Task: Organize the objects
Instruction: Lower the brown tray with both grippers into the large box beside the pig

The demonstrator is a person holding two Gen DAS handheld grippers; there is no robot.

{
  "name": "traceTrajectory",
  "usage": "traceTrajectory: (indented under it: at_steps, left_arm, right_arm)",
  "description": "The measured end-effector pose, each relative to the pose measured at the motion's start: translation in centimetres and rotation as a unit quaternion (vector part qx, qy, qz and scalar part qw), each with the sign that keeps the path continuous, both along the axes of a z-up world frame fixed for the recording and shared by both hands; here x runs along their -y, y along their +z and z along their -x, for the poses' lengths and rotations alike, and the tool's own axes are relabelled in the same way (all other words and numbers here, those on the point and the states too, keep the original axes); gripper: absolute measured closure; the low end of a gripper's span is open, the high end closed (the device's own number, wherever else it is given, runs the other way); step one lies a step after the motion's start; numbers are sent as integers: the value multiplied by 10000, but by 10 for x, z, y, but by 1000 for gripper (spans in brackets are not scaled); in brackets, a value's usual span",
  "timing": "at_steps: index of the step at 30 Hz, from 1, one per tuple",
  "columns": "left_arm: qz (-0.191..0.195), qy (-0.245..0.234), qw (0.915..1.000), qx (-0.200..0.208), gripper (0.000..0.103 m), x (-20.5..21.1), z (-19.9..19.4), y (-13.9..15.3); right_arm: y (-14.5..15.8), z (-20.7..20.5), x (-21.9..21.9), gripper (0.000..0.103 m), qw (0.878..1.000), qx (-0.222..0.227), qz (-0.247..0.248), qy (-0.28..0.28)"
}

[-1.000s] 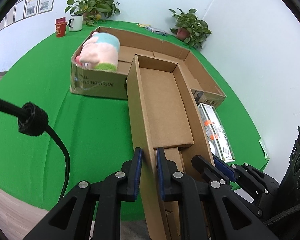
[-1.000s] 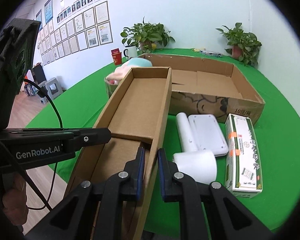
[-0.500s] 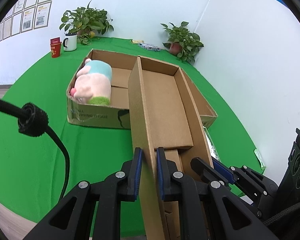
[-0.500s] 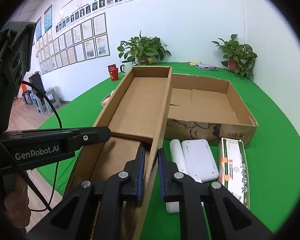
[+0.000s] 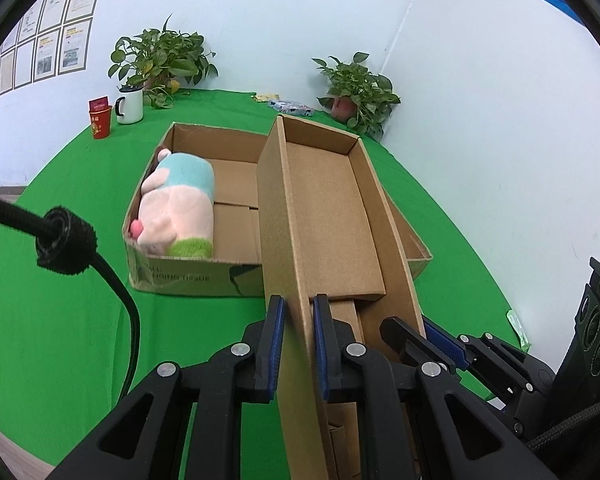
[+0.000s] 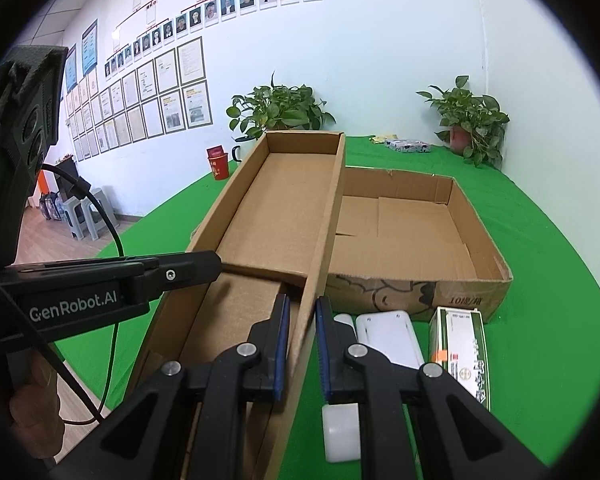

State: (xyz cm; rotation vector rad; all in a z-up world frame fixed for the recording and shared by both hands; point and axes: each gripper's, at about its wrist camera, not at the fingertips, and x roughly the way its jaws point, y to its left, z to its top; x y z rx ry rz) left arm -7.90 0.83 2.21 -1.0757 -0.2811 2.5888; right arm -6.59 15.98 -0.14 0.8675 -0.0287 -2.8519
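Readable text first: the side of the left gripper (image 6: 216,268) says "GenRobot.AI" in white on black plastic. The big shallow carton (image 5: 188,276) has dark print on its front wall that looks like "...GING TISSUE", though the fisheye smears it, so I'm not sure. From the right wrist view the same carton (image 6: 472,288) shows "10" plus some characters and a doodle-like drawing. The green and white packet (image 6: 460,352) beside it has an orange tag and Chinese print, too small to make out.

The long narrow cardboard tray (image 5: 328,216) is plain brown corrugated board, open on top, with a loose flap inside. It's held up over the green cloth table (image 5: 60,320), its far end over the big carton. The left gripper (image 5: 298,344) is clamped tight on its left wall, blue ribbed pads (image 5: 278,344) pressing the board. The right gripper (image 6: 302,344) is pinched on the right wall the same way.

A fuzzy pink, blue and green plush toy (image 5: 176,208) lies in the carton's left end. Smooth white plastic items (image 6: 388,336) lie on the cloth by the packet.
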Motion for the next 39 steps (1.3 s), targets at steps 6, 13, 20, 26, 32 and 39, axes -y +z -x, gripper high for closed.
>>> traceTrajectory:
  at_steps: [6,13,20,26,32,39]
  left_arm:
    - [15,-9,10000,-53,91,1,18,9]
    - [27,4,10000,-65,92,1,37,16]
    - [165,-49,9999,6,92,-1,58,17]
    - [189,-112,9998,-28,92,-2,75,20]
    - [153,-106,9998,16,92,3,106,19]
    - [208,-99,9997,-68,92,6,148,26]
  right_arm:
    - [7,14,-1,91,10000,-68,-10,-16]
    - [11,24,-2,91,9999,-111,-13,-5]
    - [12,33,-4,91,9999,-99,5,-41]
    - [14,43,-6,91,9999,-148,19,-78]
    - [13,62,-8,91,9999,-101,34,-67]
    - [17,88,-11,91,9997,-235,14,-28]
